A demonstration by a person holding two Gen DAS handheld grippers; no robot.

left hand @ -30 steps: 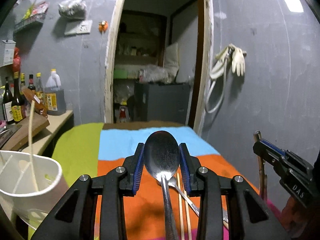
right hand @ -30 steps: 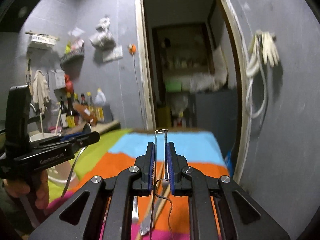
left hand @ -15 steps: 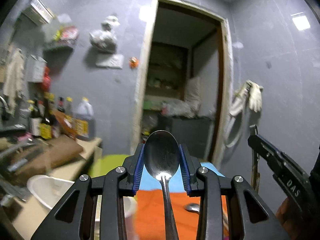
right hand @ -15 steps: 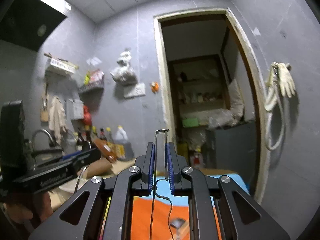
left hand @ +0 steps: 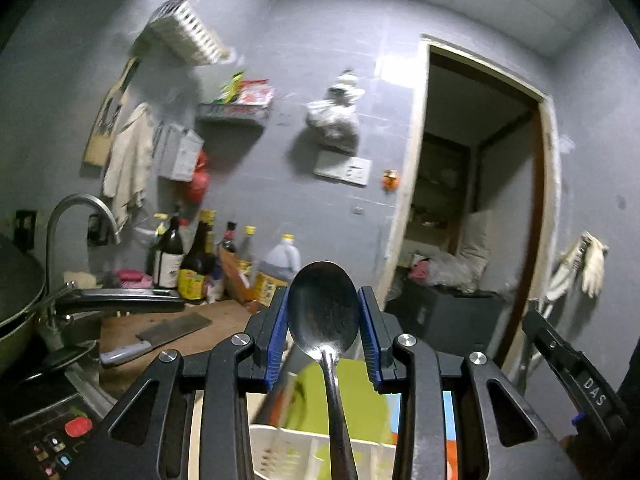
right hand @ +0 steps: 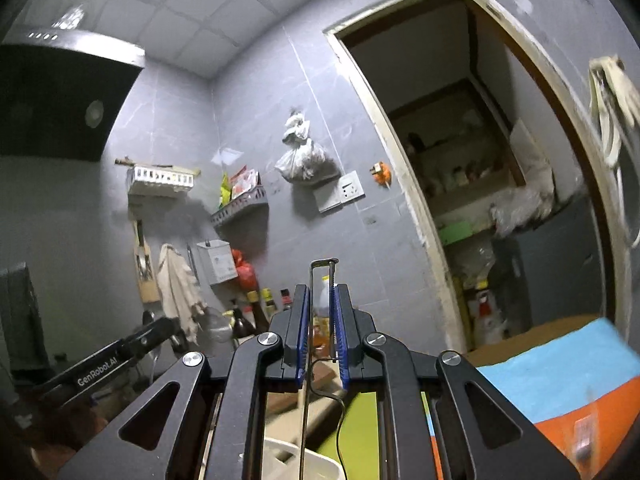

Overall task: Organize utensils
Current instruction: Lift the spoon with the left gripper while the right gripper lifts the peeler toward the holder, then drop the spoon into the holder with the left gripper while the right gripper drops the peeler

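Observation:
My left gripper (left hand: 323,296) is shut on a metal spoon (left hand: 322,308). Its bowl stands upright between the blue pads and its handle runs down toward the camera. Below the spoon, at the bottom edge, is a white utensil holder (left hand: 288,452). My right gripper (right hand: 322,296) is shut on a thin wire utensil (right hand: 323,264), whose squared loop sticks up above the pads. The white holder (right hand: 280,460) lies under it too. Each view shows the other gripper at its side: the right gripper (left hand: 576,376) and the left gripper (right hand: 120,356).
A kitchen counter at the left carries a cleaver (left hand: 160,336) on a wooden board, several bottles (left hand: 192,264), a faucet (left hand: 76,208) and a dark wok (left hand: 16,292). The striped cloth (right hand: 560,368) covers the table at the right. A doorway opens beyond it.
Both grippers have risen and swung left toward the counter, keeping the spoon and the wire utensil. The striped cloth has dropped low in view; the white holder now sits below both.

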